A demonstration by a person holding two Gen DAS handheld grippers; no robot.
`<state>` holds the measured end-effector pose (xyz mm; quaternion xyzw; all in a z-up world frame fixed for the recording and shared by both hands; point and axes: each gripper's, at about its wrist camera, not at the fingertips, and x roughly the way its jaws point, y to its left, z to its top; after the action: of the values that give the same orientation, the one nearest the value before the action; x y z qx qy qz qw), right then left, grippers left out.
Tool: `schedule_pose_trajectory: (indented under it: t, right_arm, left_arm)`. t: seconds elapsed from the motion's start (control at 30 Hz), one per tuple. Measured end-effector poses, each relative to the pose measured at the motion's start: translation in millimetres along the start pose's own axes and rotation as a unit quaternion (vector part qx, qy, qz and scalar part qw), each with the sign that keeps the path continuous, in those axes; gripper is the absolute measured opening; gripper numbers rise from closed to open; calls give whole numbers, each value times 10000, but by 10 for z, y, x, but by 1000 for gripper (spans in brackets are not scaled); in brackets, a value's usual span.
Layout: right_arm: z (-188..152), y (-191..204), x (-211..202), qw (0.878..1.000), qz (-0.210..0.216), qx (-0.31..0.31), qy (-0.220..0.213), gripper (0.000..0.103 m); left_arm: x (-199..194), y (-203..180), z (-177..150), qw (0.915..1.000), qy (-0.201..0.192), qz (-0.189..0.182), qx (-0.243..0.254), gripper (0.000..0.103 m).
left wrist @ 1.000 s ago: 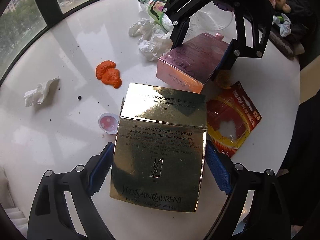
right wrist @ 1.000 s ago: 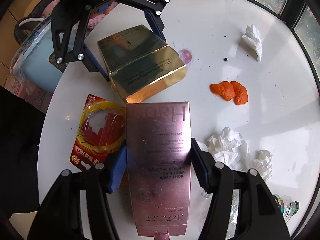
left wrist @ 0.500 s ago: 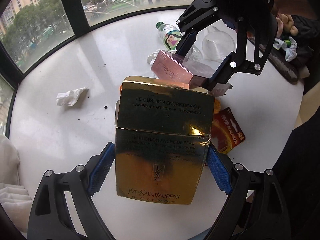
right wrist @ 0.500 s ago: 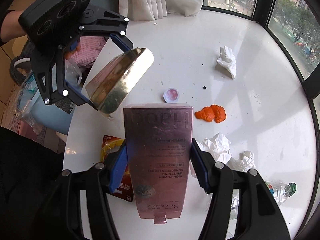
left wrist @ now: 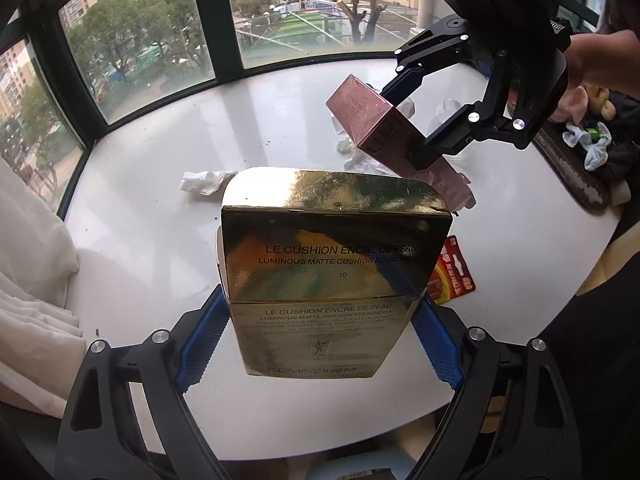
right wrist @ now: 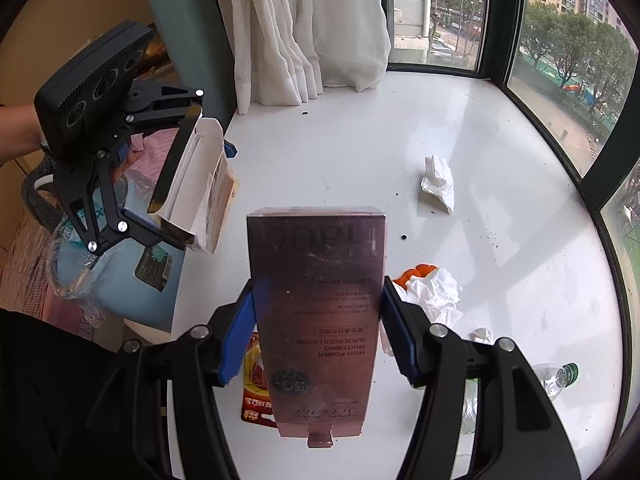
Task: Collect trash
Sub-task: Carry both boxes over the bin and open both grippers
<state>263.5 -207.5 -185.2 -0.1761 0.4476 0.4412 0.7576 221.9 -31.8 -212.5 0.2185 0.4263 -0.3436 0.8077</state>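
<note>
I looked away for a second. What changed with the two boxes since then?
Both boxes rose off the table: the left claw lifted the gold box, the right claw lifted the pink box, both tipping as they went. Both grips held. The tissues, orange peel and red wrapper stayed on the table.

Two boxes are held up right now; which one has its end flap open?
The gold foundation box in the left gripper: its white inside shows. The pink sunscreen box looks closed.

table: white, round [left wrist: 160, 208] | windows: dark-framed, daylight [left wrist: 140, 40] | curtain: white [right wrist: 304, 28]
</note>
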Motion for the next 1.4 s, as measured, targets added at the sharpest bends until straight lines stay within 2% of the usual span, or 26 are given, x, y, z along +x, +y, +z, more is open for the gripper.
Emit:
schedule_pose_trajectory:
  t: [0.27, 0.43, 0.6, 0.9, 1.2, 1.4]
  right_arm:
    - [311, 438, -68, 9991, 146, -221, -327, 57]
    - [534, 754, -27, 9972, 388, -417, -490, 57]
    - [707, 1072, 34, 9934, 699, -697, -577, 57]
    - [856, 1822, 274, 9840, 1431, -866, -616, 57]
    - [838, 2541, 537, 9763, 1977, -756, -446, 57]
    - [715, 2838, 703, 9764, 1995, -803, -204, 57]
  left_arm:
    - [-548, 22, -308, 9978, -211, 415, -480, 85]
    - [-905, 40, -578, 9947, -254, 704, -700, 85]
    - [-1213, 57, -870, 9907, -238, 962, -936, 85]
    - [-1781, -158, -1618, 9803, -108, 1321, -1467, 85]
    - [-1961, -376, -2178, 9720, -6, 1360, -1917, 85]
    - [-1907, -491, -2439, 9707, 133, 1231, -2061, 85]
